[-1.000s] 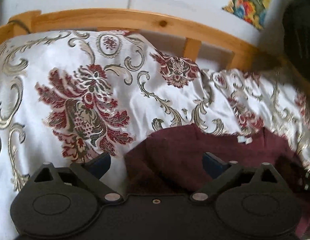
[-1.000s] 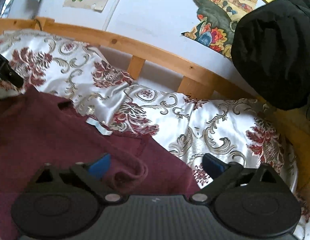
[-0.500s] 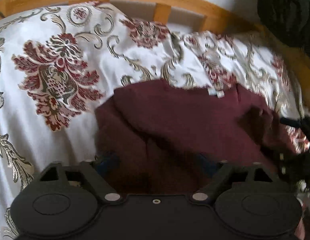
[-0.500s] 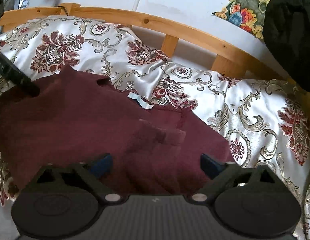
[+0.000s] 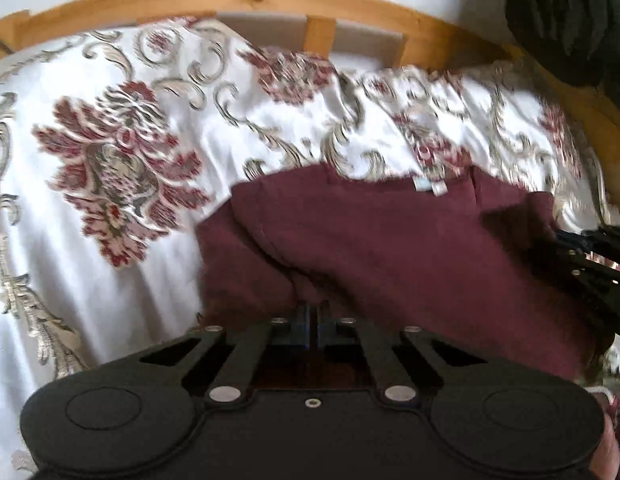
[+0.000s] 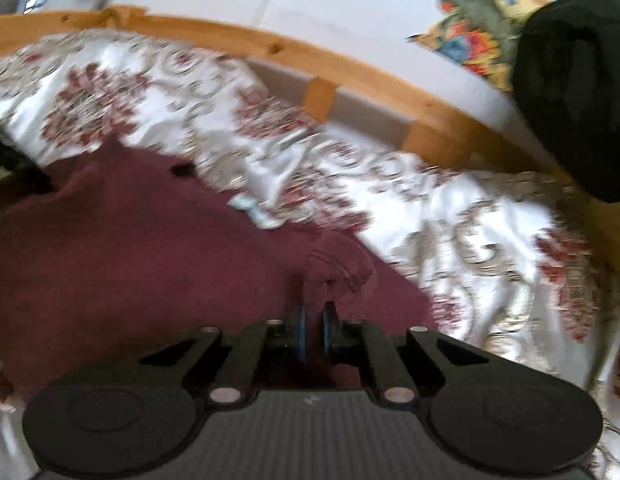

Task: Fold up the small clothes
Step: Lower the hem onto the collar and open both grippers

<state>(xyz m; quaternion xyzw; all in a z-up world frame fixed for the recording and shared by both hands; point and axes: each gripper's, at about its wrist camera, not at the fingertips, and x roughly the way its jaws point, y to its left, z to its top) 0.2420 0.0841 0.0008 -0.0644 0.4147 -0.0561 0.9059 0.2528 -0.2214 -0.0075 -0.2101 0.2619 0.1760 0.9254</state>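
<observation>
Covering the bed, your floral bedspread [image 5: 110, 264] carries the maroon garment [image 5: 409, 248], spread flat below the wooden rail [image 5: 349, 4]. Your left gripper [image 5: 311, 320] has just closed, pinching its near edge; your right gripper [image 6: 313, 328] has just closed on a bunched fold.

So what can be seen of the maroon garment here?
The maroon garment is soft, knit-looking cloth lying rumpled on the floral bedspread, a small pale label at its far edge. The left hand-held gripper and right hand-held gripper have just closed, each pinching a bunched fold near its near edge.
</observation>
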